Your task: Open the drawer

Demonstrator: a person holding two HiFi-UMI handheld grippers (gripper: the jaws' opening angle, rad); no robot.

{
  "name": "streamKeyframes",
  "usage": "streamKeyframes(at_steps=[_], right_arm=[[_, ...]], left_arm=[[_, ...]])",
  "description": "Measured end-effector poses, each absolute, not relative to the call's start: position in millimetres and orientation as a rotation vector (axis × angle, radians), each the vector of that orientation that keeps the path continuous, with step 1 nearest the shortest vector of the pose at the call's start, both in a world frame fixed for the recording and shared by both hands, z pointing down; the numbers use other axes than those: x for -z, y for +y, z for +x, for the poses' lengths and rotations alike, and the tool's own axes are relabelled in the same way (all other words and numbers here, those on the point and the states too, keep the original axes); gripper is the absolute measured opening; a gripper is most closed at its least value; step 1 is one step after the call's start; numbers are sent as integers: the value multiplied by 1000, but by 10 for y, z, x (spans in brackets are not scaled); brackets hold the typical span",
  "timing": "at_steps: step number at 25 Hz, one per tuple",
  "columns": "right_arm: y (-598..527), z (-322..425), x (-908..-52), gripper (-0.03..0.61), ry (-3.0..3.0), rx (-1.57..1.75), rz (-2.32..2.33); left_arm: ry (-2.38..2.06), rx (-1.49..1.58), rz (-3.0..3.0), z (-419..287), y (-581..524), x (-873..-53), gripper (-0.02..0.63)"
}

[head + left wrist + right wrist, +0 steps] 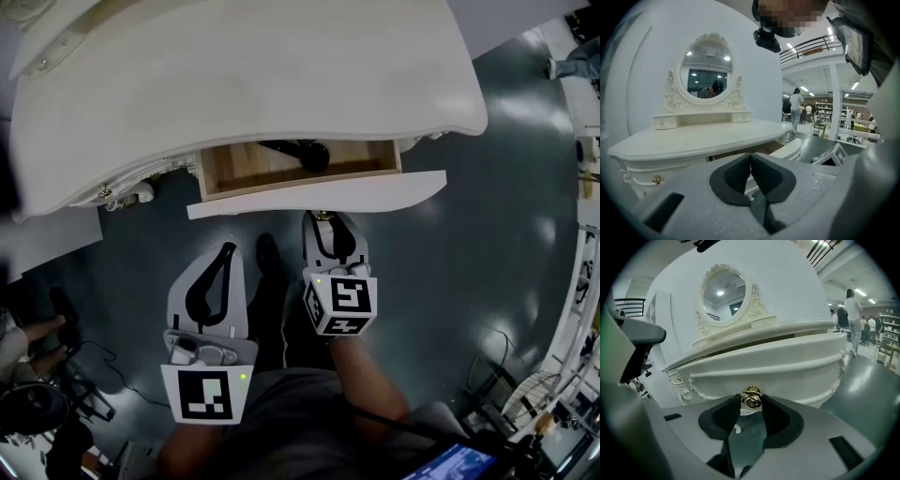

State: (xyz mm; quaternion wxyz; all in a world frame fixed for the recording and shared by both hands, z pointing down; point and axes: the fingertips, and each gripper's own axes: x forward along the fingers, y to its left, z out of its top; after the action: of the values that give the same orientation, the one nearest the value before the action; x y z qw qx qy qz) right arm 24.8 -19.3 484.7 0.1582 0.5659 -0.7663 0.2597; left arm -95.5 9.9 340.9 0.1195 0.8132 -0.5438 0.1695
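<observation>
Drawer [375, 192] open; right gripper [324, 219] angled down, clamping knob [751, 397]; left gripper [228, 249] closed, empty.

In the head view I can't identify the dark object [302, 153] lying in the drawer [230, 169]. The dressing table top [281, 66] covers its rear end and the drawer's back, and the table top itself runs off the upper edge. In the left gripper view my left gripper [750, 156] blocks most of the drawer, and the people [795, 108] beyond the table are too small for detail.
</observation>
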Motion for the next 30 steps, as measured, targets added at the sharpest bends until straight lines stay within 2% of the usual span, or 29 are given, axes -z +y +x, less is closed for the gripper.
streamKeyframes(at_steps=[13, 30], right_arm=[[233, 301, -4843, 146, -2202, -734, 1613], [352, 326, -4846, 146, -2185, -734, 1615]], left_arm=[[-1595, -494, 2402, -811, 566, -3348, 15], [-1583, -489, 2419, -810, 655, -3294, 15]])
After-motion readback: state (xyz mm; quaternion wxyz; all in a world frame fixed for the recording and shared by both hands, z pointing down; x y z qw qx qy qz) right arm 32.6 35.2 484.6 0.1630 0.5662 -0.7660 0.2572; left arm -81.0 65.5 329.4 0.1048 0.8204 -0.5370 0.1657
